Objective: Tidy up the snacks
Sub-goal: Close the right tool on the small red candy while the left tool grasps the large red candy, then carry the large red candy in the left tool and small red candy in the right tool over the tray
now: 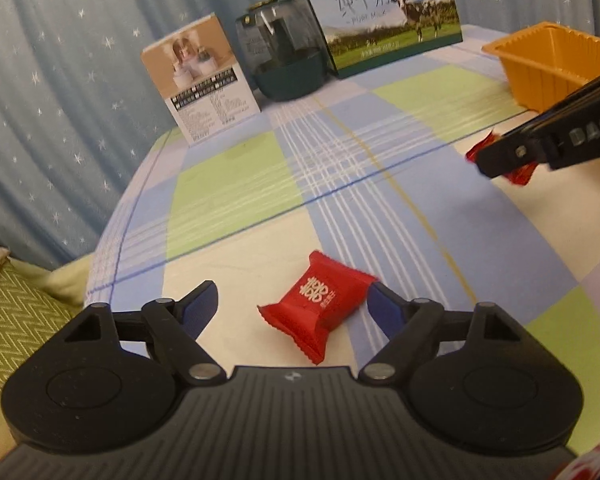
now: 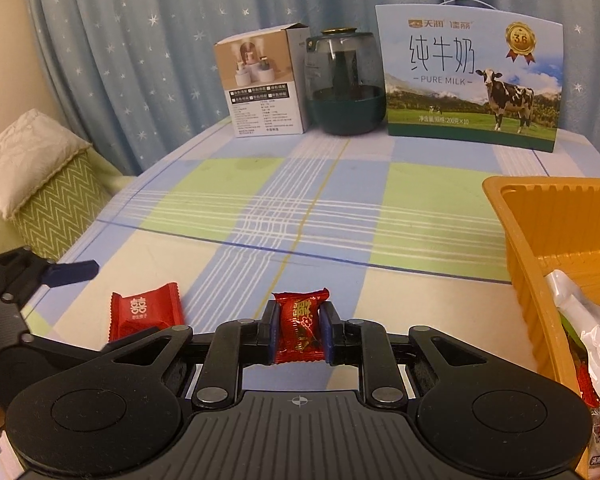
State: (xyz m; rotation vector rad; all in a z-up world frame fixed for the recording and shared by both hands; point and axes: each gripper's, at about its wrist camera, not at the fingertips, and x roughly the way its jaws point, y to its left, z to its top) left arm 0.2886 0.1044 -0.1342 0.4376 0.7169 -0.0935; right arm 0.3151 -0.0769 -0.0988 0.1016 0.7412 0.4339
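Checked surface ahead: your right tool [image 2: 299, 330] pinches a red candy [image 2: 300, 326], orange tray [image 2: 512, 240] at 2 o'clock; your left tool [image 1: 294, 304] gapes around the flat red packet [image 1: 318, 306].

Glossy foil candy [image 2: 300, 326]; matt red packet [image 1: 320, 306]; ribbed, seemingly plastic orange tray [image 2: 540, 232]; checked tablecloth [image 2: 300, 200].

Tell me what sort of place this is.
Probably a home living or dining room: a table under a checked tablecloth against star-print curtains, a cushioned sofa beside it, and a pure milk carton and humidifier box at the back.
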